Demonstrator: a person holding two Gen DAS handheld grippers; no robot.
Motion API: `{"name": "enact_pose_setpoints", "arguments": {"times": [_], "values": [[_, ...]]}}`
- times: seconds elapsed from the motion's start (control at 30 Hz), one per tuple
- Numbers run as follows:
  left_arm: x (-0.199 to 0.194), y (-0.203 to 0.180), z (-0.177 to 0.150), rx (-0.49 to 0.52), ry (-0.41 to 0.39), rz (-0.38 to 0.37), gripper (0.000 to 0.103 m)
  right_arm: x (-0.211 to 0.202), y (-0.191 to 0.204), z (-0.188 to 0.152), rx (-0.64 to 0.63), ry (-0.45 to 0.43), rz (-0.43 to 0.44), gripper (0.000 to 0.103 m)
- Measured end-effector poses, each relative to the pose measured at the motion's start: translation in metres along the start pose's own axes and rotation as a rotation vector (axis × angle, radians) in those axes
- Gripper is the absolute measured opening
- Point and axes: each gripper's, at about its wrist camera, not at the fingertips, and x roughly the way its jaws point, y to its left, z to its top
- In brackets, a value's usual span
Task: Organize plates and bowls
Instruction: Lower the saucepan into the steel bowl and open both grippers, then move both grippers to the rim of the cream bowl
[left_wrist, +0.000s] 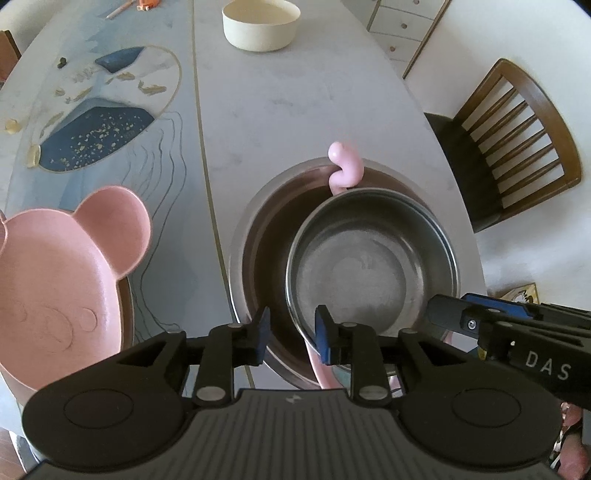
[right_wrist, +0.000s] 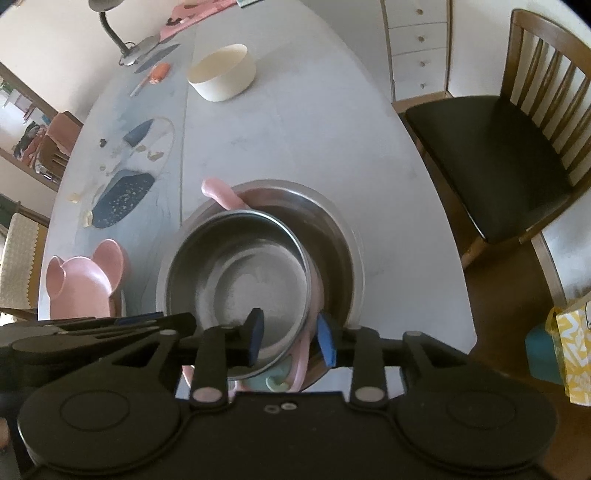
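Marble-patterned grey table (left_wrist: 295, 110) carried a wide stainless-steel bowl (right_wrist: 332, 229), inside which sat a smaller steel bowl with a pink handle (left_wrist: 369, 266), off-centre against the wide bowl's near wall; a pink bear-shaped plate (left_wrist: 55, 277) lay to the left and a cream round bowl (left_wrist: 260, 24) stood at the far end. Left gripper (left_wrist: 291, 332) and right gripper (right_wrist: 290, 338) each straddled the smaller bowl's near rim, fingers parted, pads not pressing it.

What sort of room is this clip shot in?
Most likely a home dining area: a large oval table with bowls on it, a wooden slat-back chair drawn up beside it, and a white chest of drawers against the wall.
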Motion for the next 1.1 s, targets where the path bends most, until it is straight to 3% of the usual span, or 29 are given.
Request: {"name": "enact_pose_setpoints", "arguments": {"times": [0.2, 0.27, 0.33, 0.7, 0.8, 0.93, 1.1], "values": [[-0.017, 0.002, -0.001, 0.013, -0.052, -0.02, 0.034, -0.012, 0.008, 0.003, -0.058, -0.027, 0.004, 0.041], [-0.026, 0.003, -0.001, 0.024, -0.09, -0.023, 0.054, -0.017, 0.011, 0.004, -0.085, -0.039, 0.008, 0.042], [-0.036, 0.003, -0.002, 0.035, -0.136, -0.024, 0.059, -0.022, 0.014, 0.005, -0.105, -0.051, 0.014, 0.043], [-0.08, 0.006, 0.003, 0.092, -0.3, -0.025, 0.064, -0.057, 0.035, 0.014, -0.217, -0.161, 0.051, 0.065], [-0.088, 0.01, 0.007, 0.089, -0.334, -0.031, 0.065, -0.063, 0.041, 0.02, -0.242, -0.187, 0.055, 0.069], [-0.099, 0.018, 0.012, 0.067, -0.379, -0.033, 0.075, -0.072, 0.047, 0.03, -0.278, -0.225, 0.06, 0.08], [-0.107, 0.028, 0.026, 0.032, -0.423, -0.023, 0.078, -0.078, 0.055, 0.049, -0.301, -0.265, 0.069, 0.089]]}}
